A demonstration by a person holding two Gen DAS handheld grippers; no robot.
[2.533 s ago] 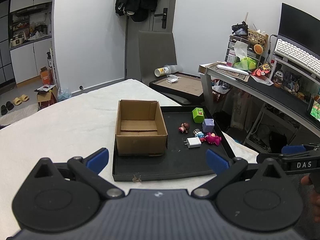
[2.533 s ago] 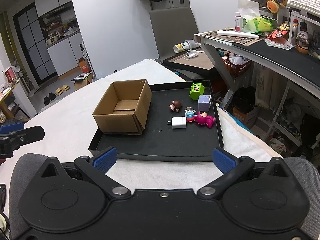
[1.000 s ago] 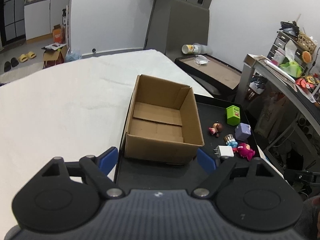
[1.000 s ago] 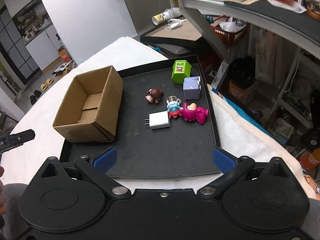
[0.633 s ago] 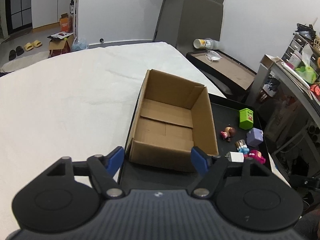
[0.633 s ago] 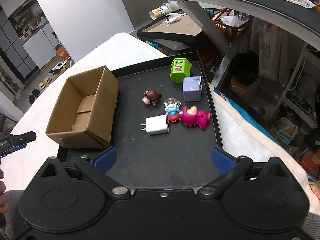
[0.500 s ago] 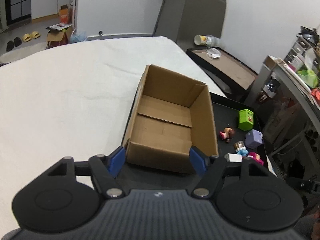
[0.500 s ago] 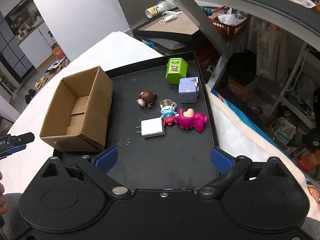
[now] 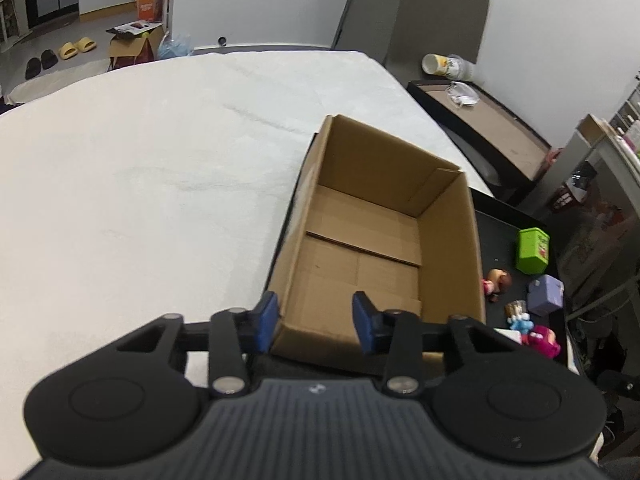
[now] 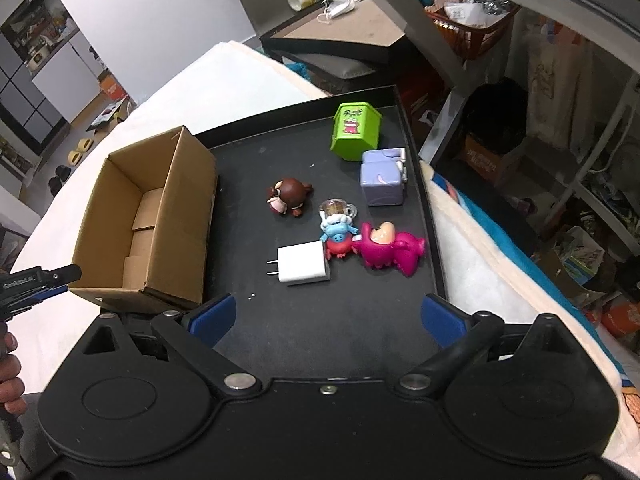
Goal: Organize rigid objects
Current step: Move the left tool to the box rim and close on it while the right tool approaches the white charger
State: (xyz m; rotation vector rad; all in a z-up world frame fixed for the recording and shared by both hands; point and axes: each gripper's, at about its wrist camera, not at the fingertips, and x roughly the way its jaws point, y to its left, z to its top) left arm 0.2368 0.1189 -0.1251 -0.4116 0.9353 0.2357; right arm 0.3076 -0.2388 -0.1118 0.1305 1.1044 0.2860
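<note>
Both grippers have come forward and lower over the black tray (image 10: 416,128) since the earlier frames, and the cardboard box (image 9: 384,236) now fills the middle of the left wrist view. On the left gripper (image 9: 316,322) the jaws have just been closing; its blue fingertips (image 9: 266,320) now straddle the near left corner of the box, one outside the left wall and one over the open inside. Whether either pad presses the cardboard is hard to tell, since the near wall hides the contact.

From the left wrist view the white charger plug (image 10: 304,267) is almost wholly hidden behind the gripper's body, and the toys at the right edge are small and blurred. In the right wrist view the left gripper shows only as a dark tip at the left edge, by the near end of the box, with part of a hand (image 10: 8,364) below it.

On the right gripper (image 10: 326,314) the jaws stand wide apart with nothing between them, above the near part of the tray. Just beyond it lie the plug, touching a small blue figure (image 10: 338,232), and a pink figure (image 10: 394,250) to the right. Farther off sit a brown figure (image 10: 290,196), a lilac cube (image 10: 382,184) and a green cube (image 10: 356,132). Inside, the box shows only bare cardboard flaps.
</note>
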